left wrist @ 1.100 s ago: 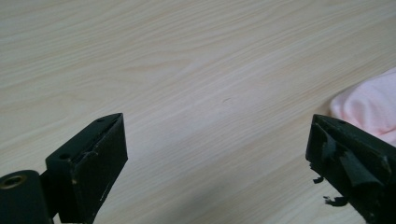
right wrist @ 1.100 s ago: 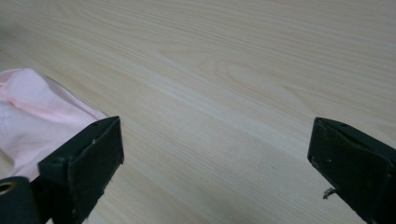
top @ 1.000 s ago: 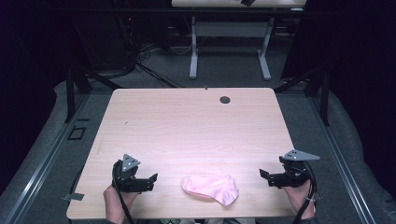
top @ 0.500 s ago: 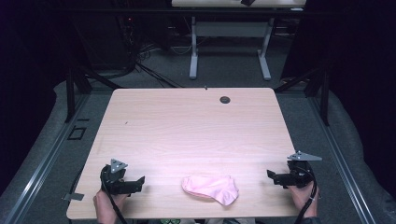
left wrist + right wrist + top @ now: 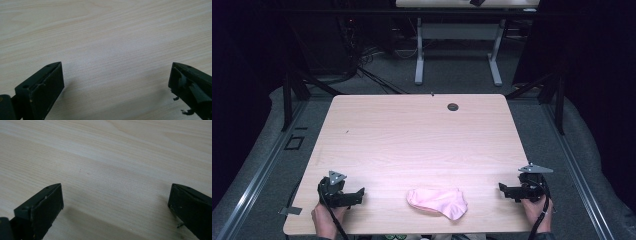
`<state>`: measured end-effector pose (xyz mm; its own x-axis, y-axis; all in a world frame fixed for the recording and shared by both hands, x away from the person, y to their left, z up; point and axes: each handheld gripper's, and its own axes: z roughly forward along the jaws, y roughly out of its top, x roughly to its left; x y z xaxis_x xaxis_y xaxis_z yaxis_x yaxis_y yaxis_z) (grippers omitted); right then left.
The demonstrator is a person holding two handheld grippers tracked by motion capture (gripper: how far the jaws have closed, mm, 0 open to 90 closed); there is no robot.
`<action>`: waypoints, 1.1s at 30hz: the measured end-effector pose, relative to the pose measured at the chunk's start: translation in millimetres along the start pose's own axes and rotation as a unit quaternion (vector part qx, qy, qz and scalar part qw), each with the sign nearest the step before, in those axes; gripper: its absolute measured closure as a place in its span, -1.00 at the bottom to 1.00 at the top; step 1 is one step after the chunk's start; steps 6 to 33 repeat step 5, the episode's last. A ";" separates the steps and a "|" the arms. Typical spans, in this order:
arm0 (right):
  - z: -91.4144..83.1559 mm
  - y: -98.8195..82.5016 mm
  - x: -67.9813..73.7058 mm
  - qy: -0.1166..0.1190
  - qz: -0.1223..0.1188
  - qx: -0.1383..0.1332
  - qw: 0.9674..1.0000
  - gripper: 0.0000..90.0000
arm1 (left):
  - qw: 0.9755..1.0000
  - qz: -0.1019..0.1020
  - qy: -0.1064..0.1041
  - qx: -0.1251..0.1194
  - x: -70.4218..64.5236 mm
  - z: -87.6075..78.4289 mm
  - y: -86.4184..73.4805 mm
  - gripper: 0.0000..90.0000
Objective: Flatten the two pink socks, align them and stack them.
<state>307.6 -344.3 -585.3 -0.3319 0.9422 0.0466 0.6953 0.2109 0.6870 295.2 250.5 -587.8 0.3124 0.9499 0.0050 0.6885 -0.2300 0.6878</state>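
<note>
A pink sock [image 5: 436,201] lies crumpled near the front edge of the wooden surface [image 5: 422,140], about midway between the two hands. The left hand-held gripper [image 5: 360,192] rests low on the surface well to the sock's left, and the right hand-held gripper [image 5: 502,188] sits well to its right, near the front right corner. Both point inward toward the sock. In each gripper view the black jaws stand wide apart with nothing but bare wood grain between them, so both are empty.

The main risk is the sock's closeness to the front edge: a sweeping approach from either side could push it toward the person and off the surface instead of catching it. The fabric is soft and bunched, so jaws closing too high would likely pinch only a top fold and let the rest drag. Coming in too low, the jaw tips could scrape or catch on the wood. If both grippers pull at once, the sock may stretch or slip free from one.
</note>
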 end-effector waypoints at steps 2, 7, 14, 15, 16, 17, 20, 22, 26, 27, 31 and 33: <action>2.0 -0.8 3.4 -0.015 -0.016 0.000 1.000 -1.00 | 1.000 -0.002 -0.001 -0.005 0.6 1.8 -2.7 -1.00; 3.5 -2.6 5.1 -0.012 -0.015 -0.014 1.000 -1.00 | 1.000 -0.008 0.003 -0.014 2.1 1.2 -5.3 -1.00; 3.5 -2.6 5.1 -0.012 -0.015 -0.014 1.000 -1.00 | 1.000 -0.008 0.003 -0.014 2.1 1.2 -5.3 -1.00; 3.5 -2.6 5.1 -0.012 -0.015 -0.014 1.000 -1.00 | 1.000 -0.008 0.003 -0.014 2.1 1.2 -5.3 -1.00; 3.5 -2.6 5.1 -0.012 -0.015 -0.014 1.000 -1.00 | 1.000 -0.008 0.003 -0.014 2.1 1.2 -5.3 -1.00; 3.5 -2.6 5.1 -0.012 -0.015 -0.014 1.000 -1.00 | 1.000 -0.008 0.003 -0.014 2.1 1.2 -5.3 -1.00; 3.5 -2.6 5.1 -0.012 -0.015 -0.014 1.000 -1.00 | 1.000 -0.008 0.003 -0.014 2.1 1.2 -5.3 -1.00; 3.5 -2.6 5.1 -0.012 -0.015 -0.014 1.000 -1.00 | 1.000 -0.008 0.003 -0.014 2.1 1.2 -5.3 -1.00; 3.5 -2.6 5.1 -0.012 -0.015 -0.014 1.000 -1.00 | 1.000 -0.008 0.003 -0.014 2.1 1.2 -5.3 -1.00; 3.5 -2.6 5.1 -0.012 -0.015 -0.014 1.000 -1.00 | 1.000 -0.008 0.003 -0.014 2.1 1.2 -5.3 -1.00; 3.5 -2.6 5.1 -0.012 -0.015 -0.014 1.000 -1.00 | 1.000 -0.008 0.003 -0.014 2.1 1.2 -5.3 -1.00; 3.5 -2.6 5.1 -0.012 -0.015 -0.014 1.000 -1.00 | 1.000 -0.008 0.003 -0.014 2.1 1.2 -5.3 -1.00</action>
